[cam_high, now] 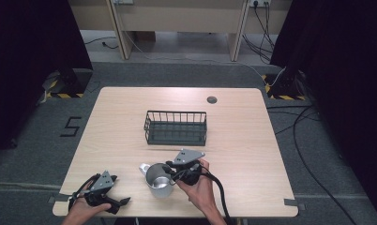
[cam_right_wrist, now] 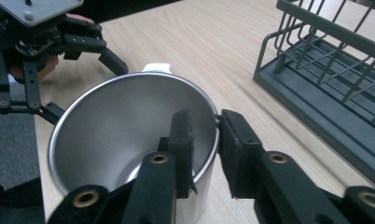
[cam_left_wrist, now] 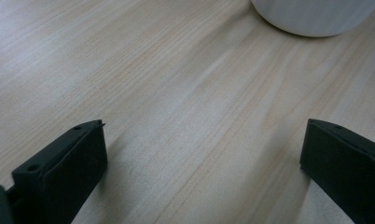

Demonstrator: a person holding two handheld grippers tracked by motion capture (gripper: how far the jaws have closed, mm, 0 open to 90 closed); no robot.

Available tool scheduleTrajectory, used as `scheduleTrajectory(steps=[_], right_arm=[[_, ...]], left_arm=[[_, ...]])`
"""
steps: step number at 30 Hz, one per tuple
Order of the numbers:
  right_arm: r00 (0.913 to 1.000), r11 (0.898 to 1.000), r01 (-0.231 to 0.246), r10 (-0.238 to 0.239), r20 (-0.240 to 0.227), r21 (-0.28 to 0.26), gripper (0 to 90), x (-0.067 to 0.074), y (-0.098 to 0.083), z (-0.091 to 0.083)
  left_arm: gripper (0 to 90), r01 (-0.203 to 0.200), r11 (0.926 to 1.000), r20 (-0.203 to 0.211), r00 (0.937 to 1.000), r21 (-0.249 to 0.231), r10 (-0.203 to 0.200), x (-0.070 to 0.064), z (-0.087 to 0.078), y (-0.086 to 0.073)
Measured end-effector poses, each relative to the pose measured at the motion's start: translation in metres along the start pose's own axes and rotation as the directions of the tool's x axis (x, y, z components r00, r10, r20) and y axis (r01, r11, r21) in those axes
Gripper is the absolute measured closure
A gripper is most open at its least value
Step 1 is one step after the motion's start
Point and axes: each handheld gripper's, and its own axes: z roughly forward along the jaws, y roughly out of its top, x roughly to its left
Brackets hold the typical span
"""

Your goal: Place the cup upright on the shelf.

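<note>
**Q:** Set the scene, biggest thing first.

**A:** The wooden table [cam_high: 243, 140] runs pale and mostly bare. Its rounded corners and near edge show in the high view, with grey floor all round. The right half has wide open wood for moving, as does the strip behind the basket, up to a small round grommet [cam_high: 212, 99].

**Q:** And the basket?

**A:** The dark wire basket [cam_high: 176, 127] sits at the middle of the table, long side toward me and open at the top. In my right gripper view its near corner [cam_right_wrist: 288, 51] stands beside the cup, apart from it, with a band of bare wood between.

**Q:** Where is the cup?

**A:** The steel cup [cam_high: 158, 180] stands upright close to the near edge, in front of the basket, its handle [cam_high: 144, 168] turned toward the far left.

**Q:** What has your right claw got?

**A:** My right gripper [cam_right_wrist: 205, 140] is pinched onto the cup's rim: one pad inside the wall, the other outside, nearly together with only the thin metal between.

**Q:** And your left?

**A:** My left gripper [cam_high: 118, 202] rests low at the near left corner, close to the table's edge. Its jaws are spread wide with nothing in them, bare wood between, the cup's base [cam_left_wrist: 316, 18] just ahead.
</note>
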Motion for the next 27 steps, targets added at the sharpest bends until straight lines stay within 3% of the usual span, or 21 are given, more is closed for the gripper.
scheduleTrajectory(steps=[3,9,12,14,17,21,22,24,25,26,27], right_arm=[[0.9998,1.000,0.017,-0.017,-0.001,0.011,78.8,-0.001,0.002,0.002],[0.9960,0.997,0.071,-0.069,-0.057,0.027,83.6,-0.011,0.010,0.009],[0.9870,0.993,0.114,-0.111,-0.116,0.020,84.2,-0.024,0.015,0.013],[0.9838,0.992,0.128,-0.124,-0.129,0.019,84.9,-0.029,0.017,0.014],[0.9802,0.992,0.123,-0.121,-0.157,0.001,83.5,-0.037,0.019,0.013],[0.9834,0.995,0.090,-0.095,-0.155,-0.036,58.8,-0.037,0.019,0.006],[0.9834,0.995,0.090,-0.095,-0.155,-0.036,58.8,-0.037,0.019,0.006],[0.9891,0.994,0.060,-0.071,-0.129,-0.087,37.2,-0.032,0.014,0.001],[0.9891,0.994,0.060,-0.071,-0.129,-0.087,37.2,-0.032,0.014,0.001],[0.9922,0.992,0.021,-0.036,-0.119,-0.124,27.1,-0.028,0.008,-0.003],[0.9922,0.992,0.021,-0.036,-0.119,-0.124,27.1,-0.028,0.008,-0.003]], left_arm=[[0.0,0.000,1.0000,0.000,1.0000,0.000,0.000,0.000,0.000,0.000],[0.0,0.000,1.0000,0.000,1.0000,0.000,0.000,0.000,0.000,0.000],[0.0,0.000,1.0000,0.000,1.0000,0.000,0.000,0.000,0.000,0.000],[0.0,-0.001,1.0000,0.000,1.0000,0.000,0.001,0.000,0.000,0.000],[0.0,0.000,1.0000,0.000,1.0000,-0.001,0.000,0.000,0.000,0.000],[0.0,0.001,1.0000,0.000,1.0000,-0.002,-0.001,0.000,0.000,0.000],[0.0,0.001,1.0000,0.000,1.0000,-0.002,-0.001,0.000,0.000,0.000],[0.0,-0.001,1.0000,0.000,1.0000,-0.001,0.001,0.000,0.000,0.000],[0.0,0.001,1.0000,0.000,1.0000,-0.001,-0.001,0.000,0.000,0.000],[0.0,0.000,1.0000,0.000,1.0000,-0.001,0.000,0.000,0.000,0.000],[0.0,0.000,1.0000,0.000,1.0000,-0.001,0.000,0.000,0.000,0.000]])
